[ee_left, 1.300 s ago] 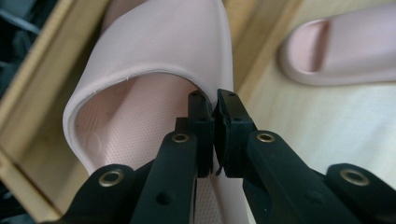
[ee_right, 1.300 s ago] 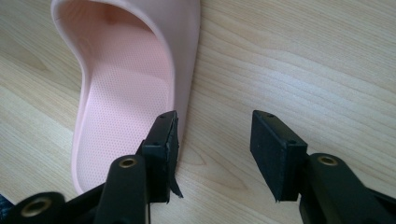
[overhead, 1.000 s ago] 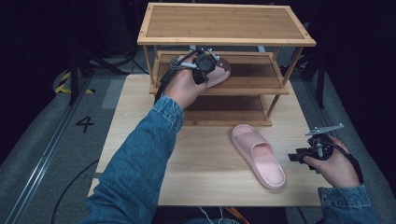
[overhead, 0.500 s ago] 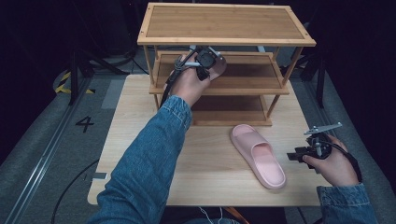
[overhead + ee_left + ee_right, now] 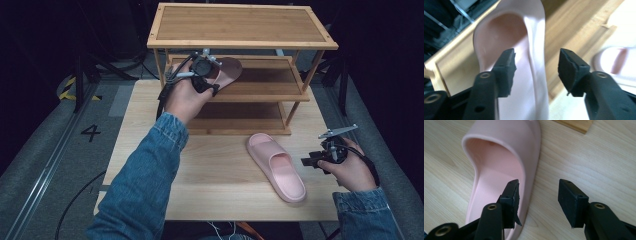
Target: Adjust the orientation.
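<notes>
A staged recording studio: black curtains, a floor rail [image 5: 47,155] with a marked "4" [image 5: 90,132], cables, one lone wooden table [image 5: 150,125].

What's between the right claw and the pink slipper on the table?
Nothing: in the high view, bare table separates the right claw from the slipper.

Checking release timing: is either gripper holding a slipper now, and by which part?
Nothing held. Left gripper has just opened over the shelf slipper; right gripper is open astride the table slipper's side wall.
</notes>
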Tool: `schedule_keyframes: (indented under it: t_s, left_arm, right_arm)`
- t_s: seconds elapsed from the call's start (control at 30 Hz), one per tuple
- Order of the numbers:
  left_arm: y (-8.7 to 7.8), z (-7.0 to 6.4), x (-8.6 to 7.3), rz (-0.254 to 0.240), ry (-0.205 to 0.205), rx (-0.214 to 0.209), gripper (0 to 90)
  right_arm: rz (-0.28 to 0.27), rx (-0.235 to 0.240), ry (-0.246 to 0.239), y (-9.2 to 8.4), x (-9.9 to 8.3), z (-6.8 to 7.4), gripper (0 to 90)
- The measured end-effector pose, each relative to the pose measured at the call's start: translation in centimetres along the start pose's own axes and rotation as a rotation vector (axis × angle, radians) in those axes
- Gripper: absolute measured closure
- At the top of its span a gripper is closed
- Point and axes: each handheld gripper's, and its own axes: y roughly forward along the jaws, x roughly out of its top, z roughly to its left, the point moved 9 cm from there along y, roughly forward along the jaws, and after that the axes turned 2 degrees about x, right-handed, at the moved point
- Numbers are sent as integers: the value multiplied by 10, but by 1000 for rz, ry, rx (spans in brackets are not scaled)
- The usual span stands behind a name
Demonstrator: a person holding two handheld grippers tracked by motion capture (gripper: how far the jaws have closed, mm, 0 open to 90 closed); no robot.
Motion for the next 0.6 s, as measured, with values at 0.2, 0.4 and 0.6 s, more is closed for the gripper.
schedule_keyframes:
  t_s: [0.2,0.4,0.6]
  left_arm:
    - [-28,7,-25,6,-24,-12,461]
    - [-43,22,-48,21,-81,-20,509]
    - [-43,44,-75,56,-122,15,574]
  right_arm:
    - [5,16,-22,7,12,4,522]
    - [3,27,-35,10,19,6,522]
    - [2,31,-32,11,21,5,522]
